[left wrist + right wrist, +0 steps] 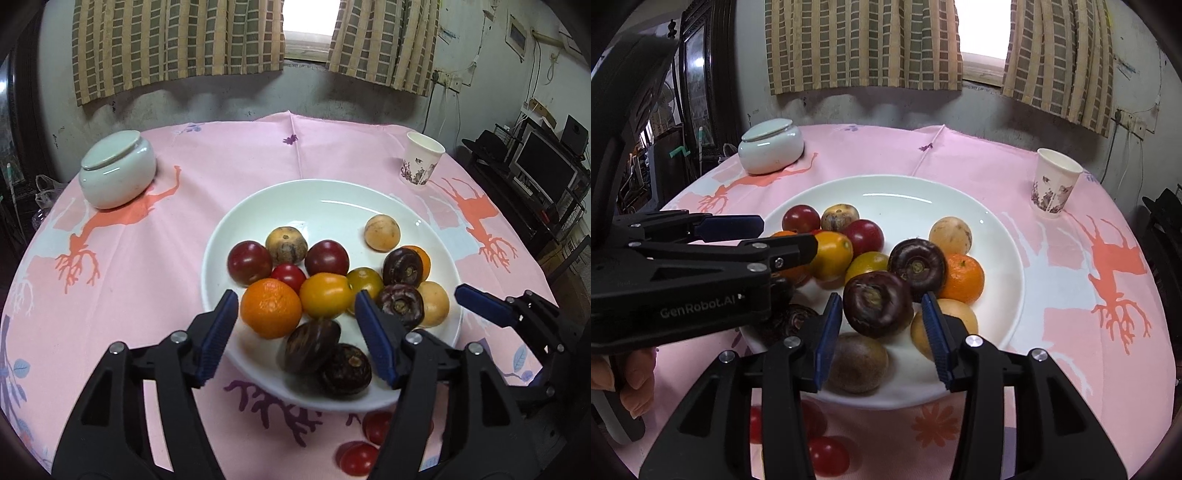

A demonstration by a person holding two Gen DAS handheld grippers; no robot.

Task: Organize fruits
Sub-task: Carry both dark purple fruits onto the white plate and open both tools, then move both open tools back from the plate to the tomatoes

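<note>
left gripper: fingers spread, nothing pinched, poised over the orange at the near-left of the white plate. risk: closing here could nudge the dark water chestnuts off the near rim. right gripper: fingers spread either side of a dark water chestnut, pads not touching. risk: round fruit may roll and scatter the pile. cherry tomatoes lie off the plate on the tabletop.

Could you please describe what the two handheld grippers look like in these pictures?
Both the left gripper and right gripper are matte black plastic with silver screws and ribbed blue pads. The left one's side carries pale "GenRobot.AI" lettering.
</note>
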